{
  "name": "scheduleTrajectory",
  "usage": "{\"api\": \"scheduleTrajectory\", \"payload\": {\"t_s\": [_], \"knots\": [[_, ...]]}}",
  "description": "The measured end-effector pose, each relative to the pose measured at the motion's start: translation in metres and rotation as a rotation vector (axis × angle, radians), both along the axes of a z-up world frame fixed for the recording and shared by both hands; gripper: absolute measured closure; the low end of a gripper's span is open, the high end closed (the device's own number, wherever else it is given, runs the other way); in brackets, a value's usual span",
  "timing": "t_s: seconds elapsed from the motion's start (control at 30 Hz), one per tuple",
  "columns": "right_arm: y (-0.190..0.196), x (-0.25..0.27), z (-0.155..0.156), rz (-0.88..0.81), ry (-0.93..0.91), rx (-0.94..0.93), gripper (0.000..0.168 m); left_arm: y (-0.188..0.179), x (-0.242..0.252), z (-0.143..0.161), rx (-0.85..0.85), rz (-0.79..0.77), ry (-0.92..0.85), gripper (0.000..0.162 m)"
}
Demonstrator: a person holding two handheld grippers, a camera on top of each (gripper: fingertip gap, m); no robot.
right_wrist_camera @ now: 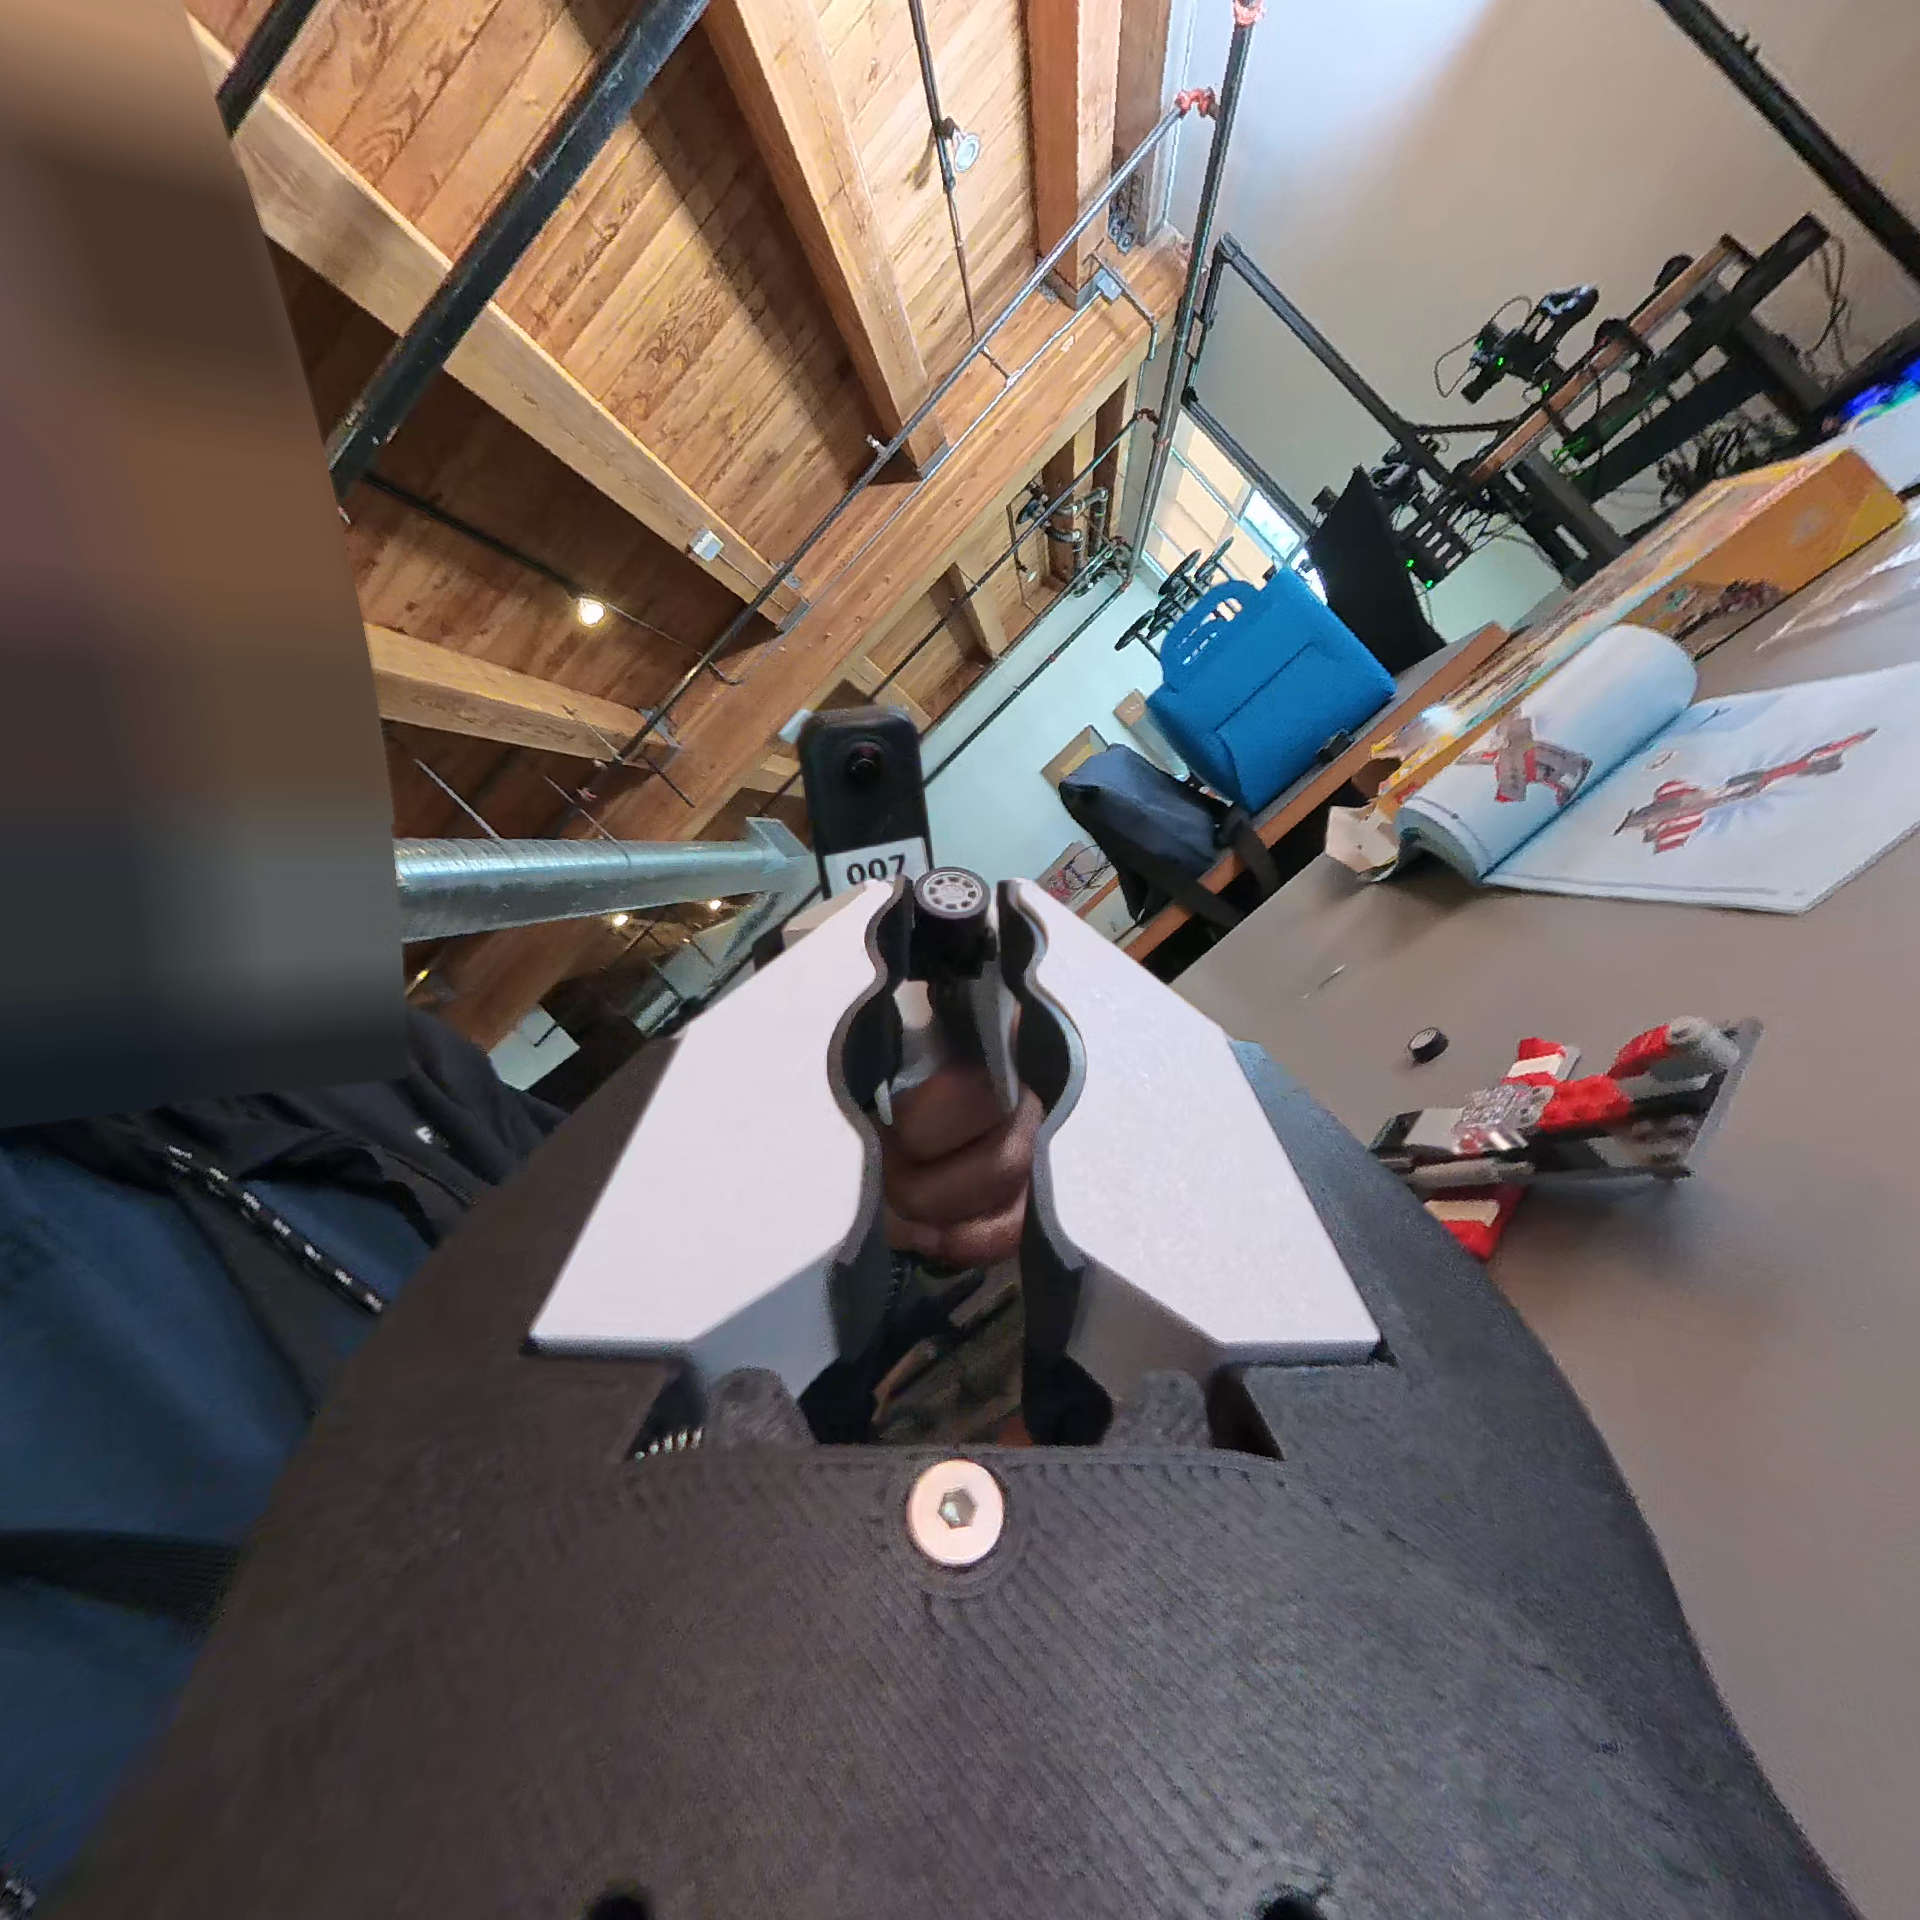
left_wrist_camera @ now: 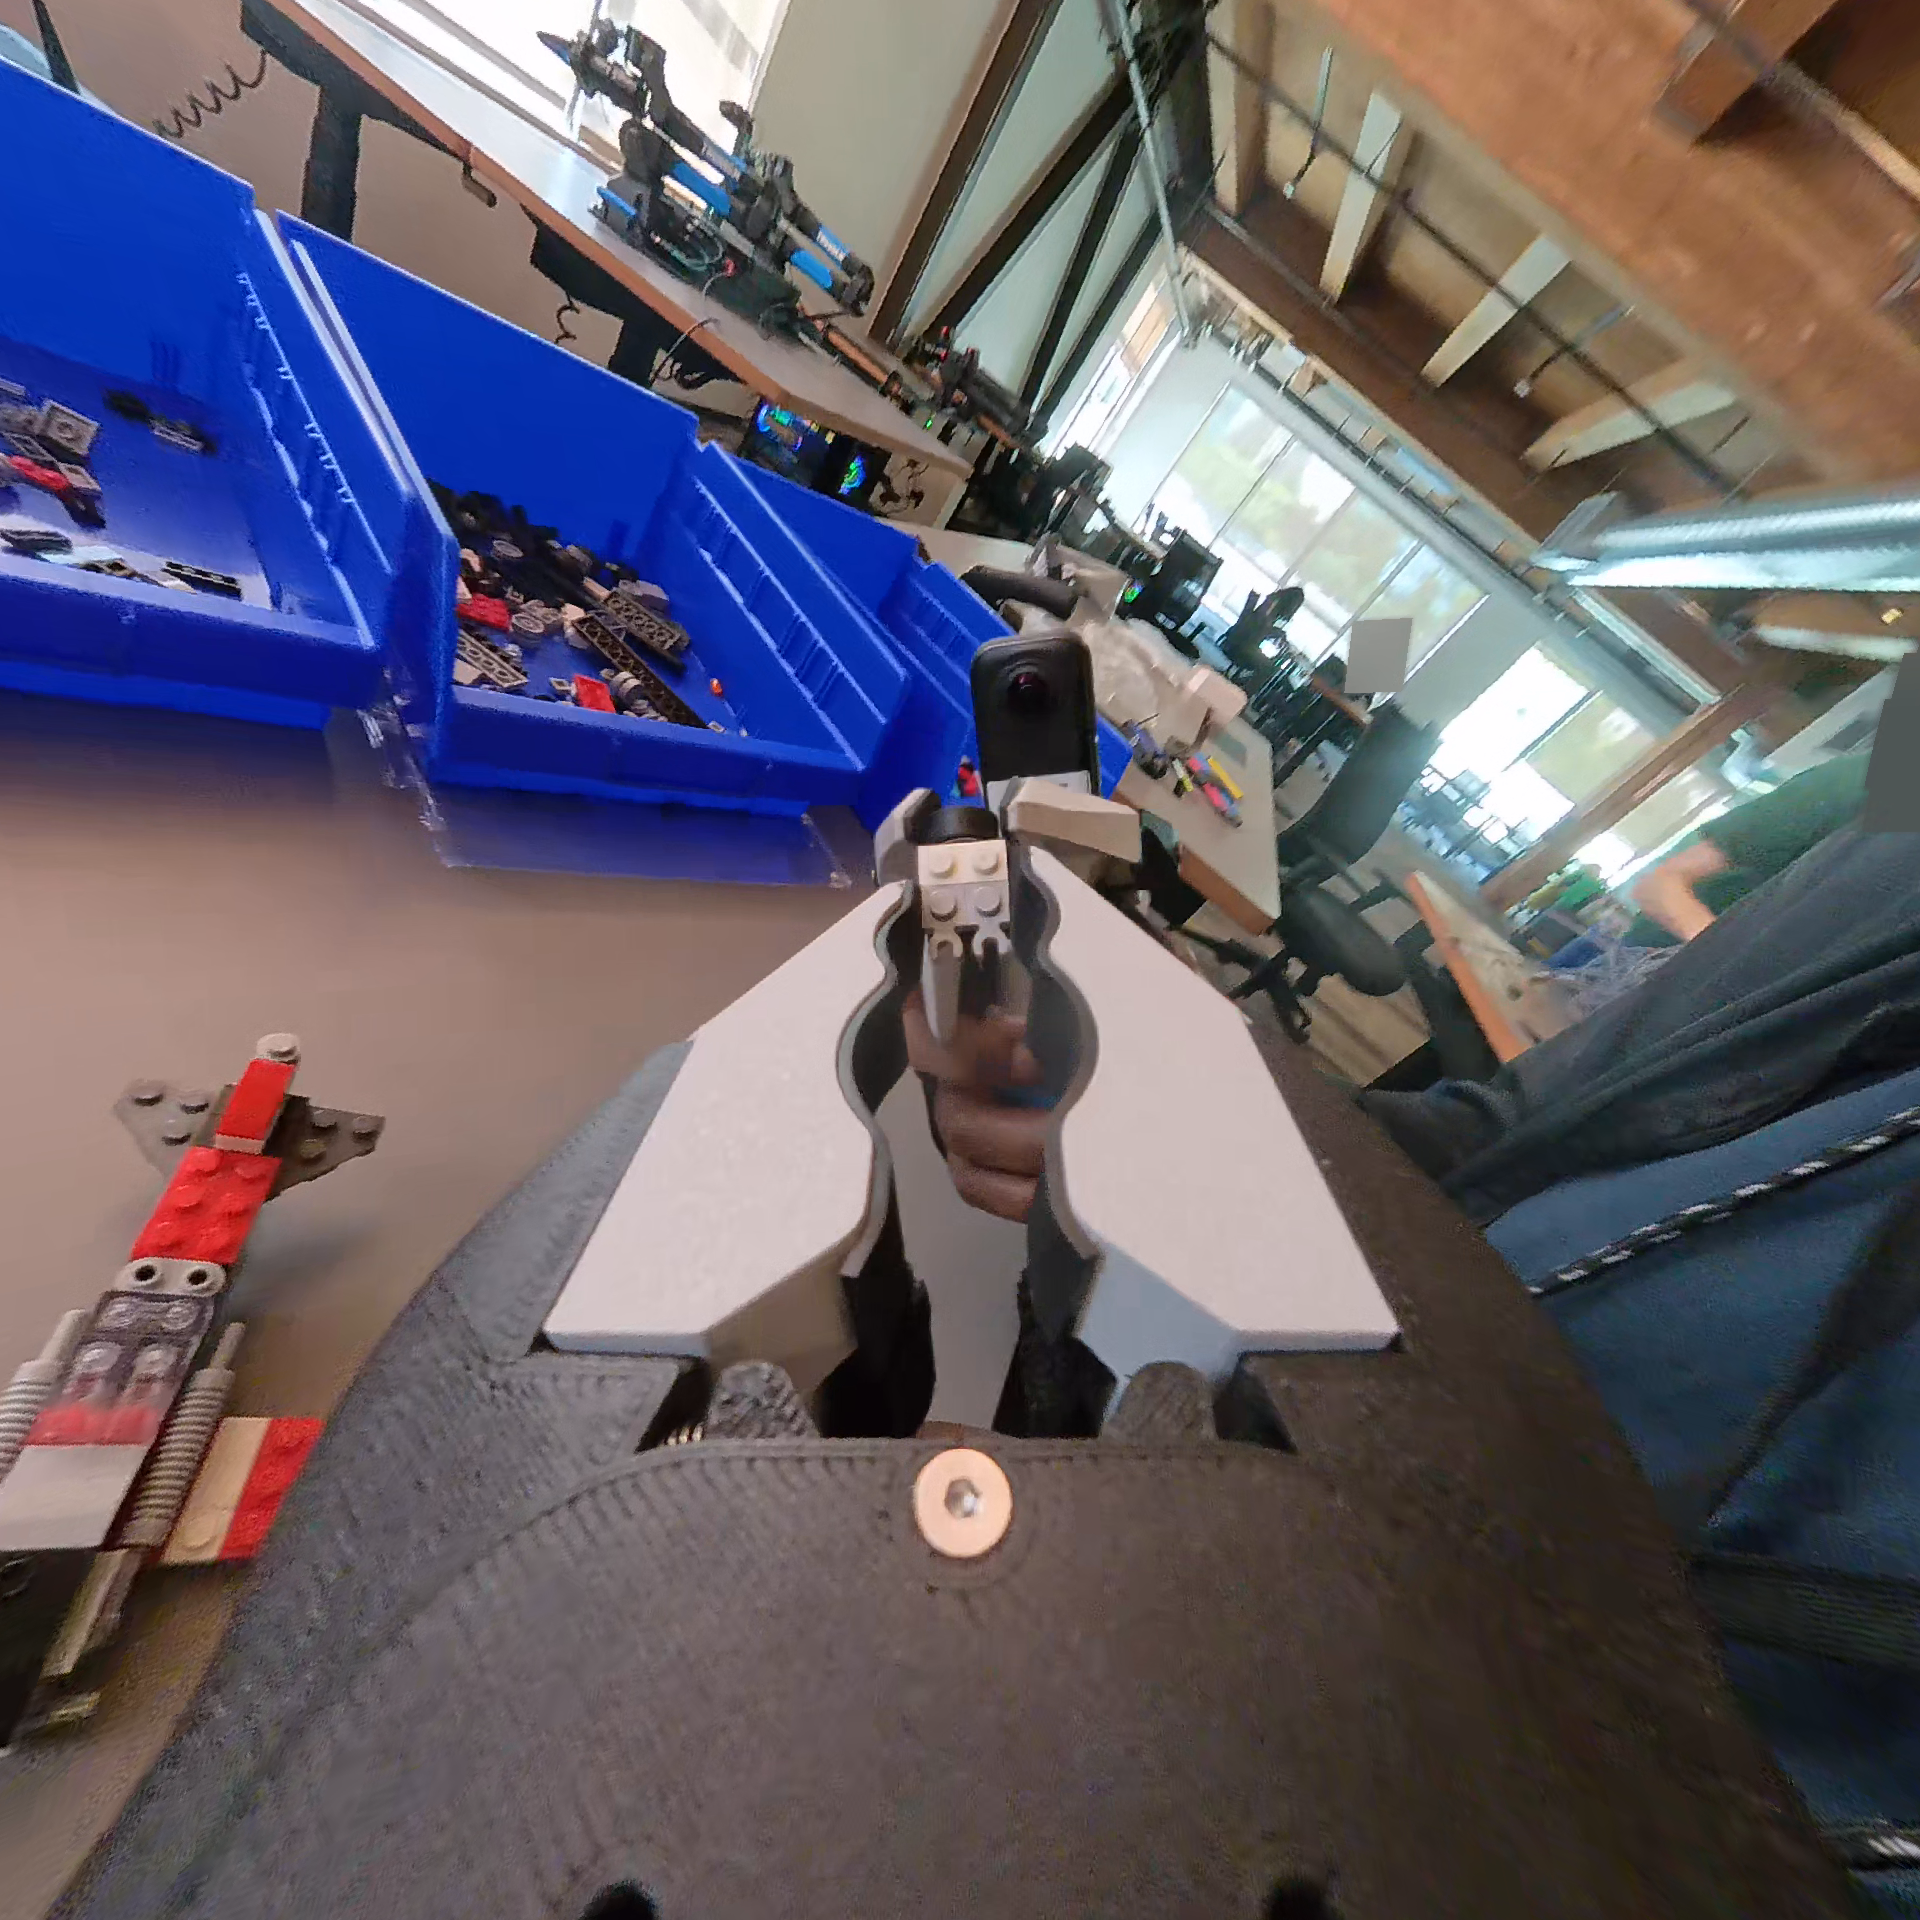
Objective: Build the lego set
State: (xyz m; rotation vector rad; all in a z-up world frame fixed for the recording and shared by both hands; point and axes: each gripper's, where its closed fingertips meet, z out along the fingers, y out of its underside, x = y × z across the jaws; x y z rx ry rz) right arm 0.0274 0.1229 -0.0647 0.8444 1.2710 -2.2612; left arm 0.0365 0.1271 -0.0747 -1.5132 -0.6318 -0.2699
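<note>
My two grippers face each other in the air above the table, tip to tip. My left gripper point(left_wrist_camera: 966, 896) is shut on a small light-grey plate with clip ends point(left_wrist_camera: 968, 883), its studs facing the camera. My right gripper point(right_wrist_camera: 948, 920) is shut on a small black wheel with a grey hub point(right_wrist_camera: 943, 894). In the left wrist view the wheel point(left_wrist_camera: 956, 826) sits just behind the plate and looks to be touching it. A half-built red and grey model point(left_wrist_camera: 177, 1299) lies on the table to the left, and also shows in the right wrist view point(right_wrist_camera: 1558, 1112).
Two blue bins point(left_wrist_camera: 790, 665) point(left_wrist_camera: 312, 582) with loose bricks stand at the back of the table. A loose black wheel point(right_wrist_camera: 1427, 1042) lies near the model. An open instruction booklet point(right_wrist_camera: 1662, 821) and a yellow box point(right_wrist_camera: 1745, 530) lie farther off. A person's dark jacket point(left_wrist_camera: 1714, 1247) is close by. The tips of both grippers are at nearly the same place.
</note>
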Motion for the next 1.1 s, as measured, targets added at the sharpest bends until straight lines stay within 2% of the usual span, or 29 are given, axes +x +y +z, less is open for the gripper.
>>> {"api": "scheduleTrajectory", "payload": {"t_s": [0.17,0.4,0.5,0.73,1.1], "knots": [[0.005,0.001,0.006,-0.096,0.148,0.085,0.147,-0.004,-0.002,0.004,0.092,-0.004,-0.083,0.147],[-0.003,0.0,0.002,-0.381,0.591,0.524,0.12,-0.009,-0.005,0.009,0.247,-0.022,-0.292,0.147],[-0.011,0.001,0.0,-0.426,0.71,0.639,0.118,-0.009,-0.005,0.008,0.307,-0.034,-0.382,0.146],[-0.023,0.002,-0.005,-0.44,0.793,0.739,0.125,-0.009,-0.005,0.005,0.397,-0.028,-0.509,0.146],[-0.023,-0.002,-0.006,-0.493,0.842,0.822,0.136,-0.007,-0.005,0.004,0.402,-0.011,-0.531,0.146]]}}
